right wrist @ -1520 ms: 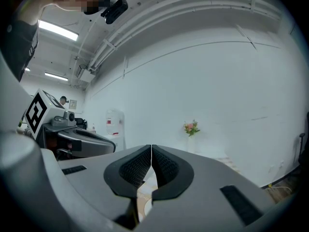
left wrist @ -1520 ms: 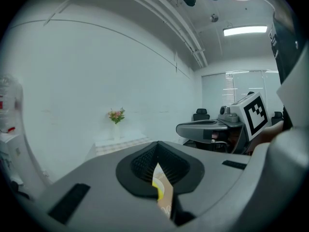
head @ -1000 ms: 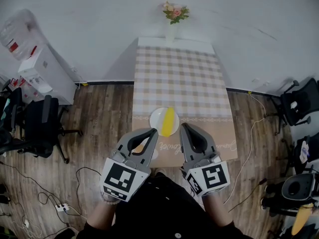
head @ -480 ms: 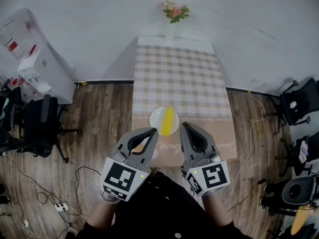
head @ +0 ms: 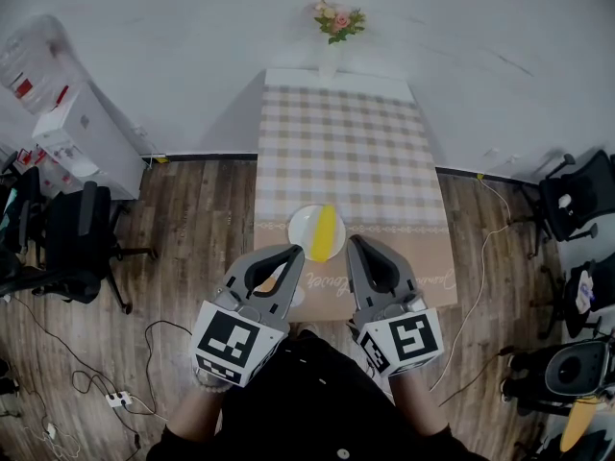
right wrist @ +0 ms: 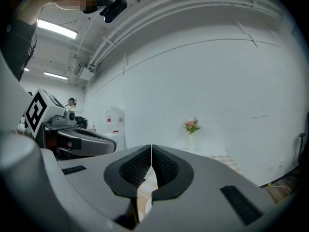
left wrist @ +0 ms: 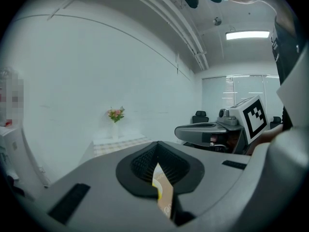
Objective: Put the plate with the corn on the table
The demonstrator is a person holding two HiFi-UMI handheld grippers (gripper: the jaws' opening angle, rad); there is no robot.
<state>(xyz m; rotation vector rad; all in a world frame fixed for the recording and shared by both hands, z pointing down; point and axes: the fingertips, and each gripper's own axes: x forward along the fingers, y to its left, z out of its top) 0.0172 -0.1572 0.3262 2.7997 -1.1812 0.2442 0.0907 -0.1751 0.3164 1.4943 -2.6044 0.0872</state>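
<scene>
Plate (head: 303, 229) with corn (head: 326, 233) on table (head: 336, 152); left gripper (head: 295, 254), right gripper (head: 354, 244) both closed, empty.

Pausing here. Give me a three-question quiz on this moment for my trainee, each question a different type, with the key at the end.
1. True or false: the plate with the corn rests on the table, near the end closest to the person.
2. Multiple choice: the left gripper and right gripper are A) both shut and empty, B) both open, C) both shut on the plate.
3. Fill in: the vase at the table's far end holds ____.
Key: 1 true; 2 A; 3 flowers.
</scene>
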